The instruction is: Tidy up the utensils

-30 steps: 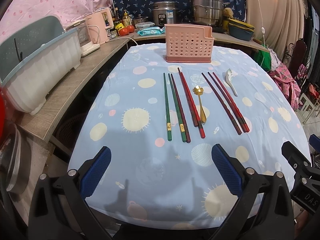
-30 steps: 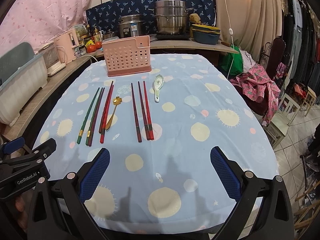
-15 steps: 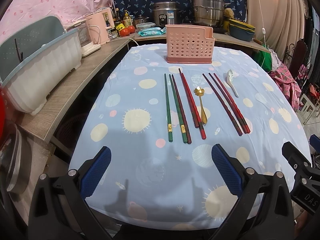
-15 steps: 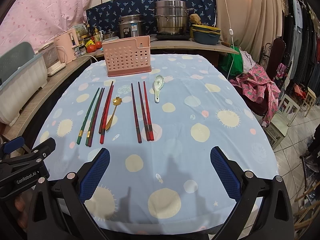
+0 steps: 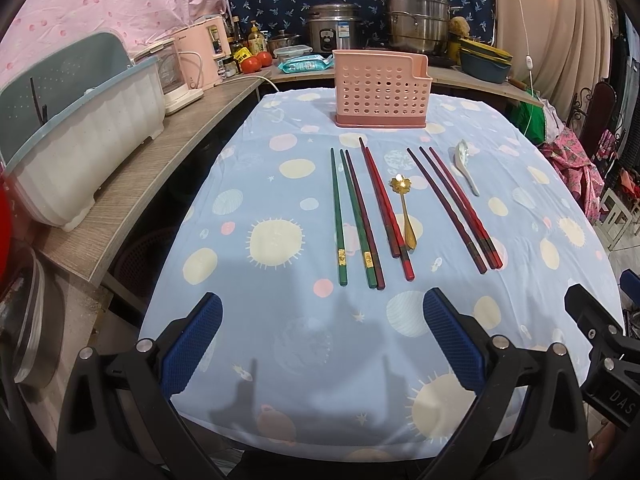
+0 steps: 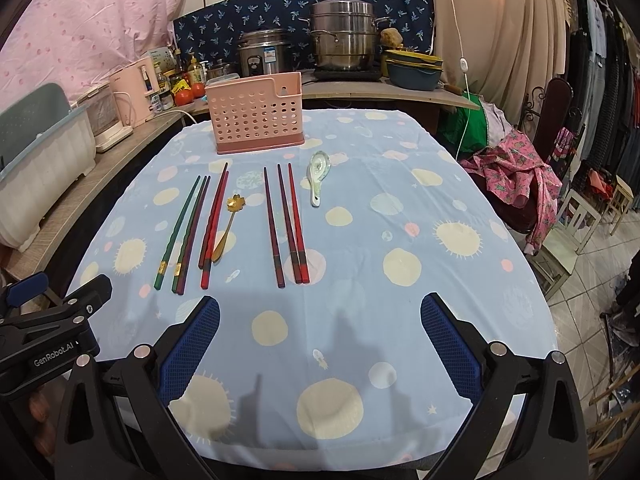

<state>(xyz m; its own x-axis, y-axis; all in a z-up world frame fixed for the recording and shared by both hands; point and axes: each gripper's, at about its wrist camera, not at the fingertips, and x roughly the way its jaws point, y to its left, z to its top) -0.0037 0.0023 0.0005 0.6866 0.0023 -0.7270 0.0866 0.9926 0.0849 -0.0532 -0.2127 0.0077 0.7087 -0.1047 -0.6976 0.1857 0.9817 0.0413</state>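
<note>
Across the blue spotted tablecloth (image 5: pixel 280 332), utensils are laid in a row before the pink perforated caddy (image 5: pixel 382 88), presumably their destination. 8 chopsticks are seen: green pair (image 5: pixel 340 216) leftmost, red pair (image 6: pixel 214 220), dark trio (image 6: pixel 288 224). Smaller are the white spoon (image 6: pixel 318 174) and gold spoon (image 5: pixel 405 212). Left gripper (image 5: pixel 322 344) and right gripper (image 6: pixel 320 342) are held wide apart, empty, at the near edge.

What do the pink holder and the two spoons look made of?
Pink holder: matte moulded plastic, judging by its punched round holes. Gold spoon: likely polished metal, shiny with a flower-shaped bowl. White spoon: probably glazed ceramic, glossy with a faint pattern.
</note>
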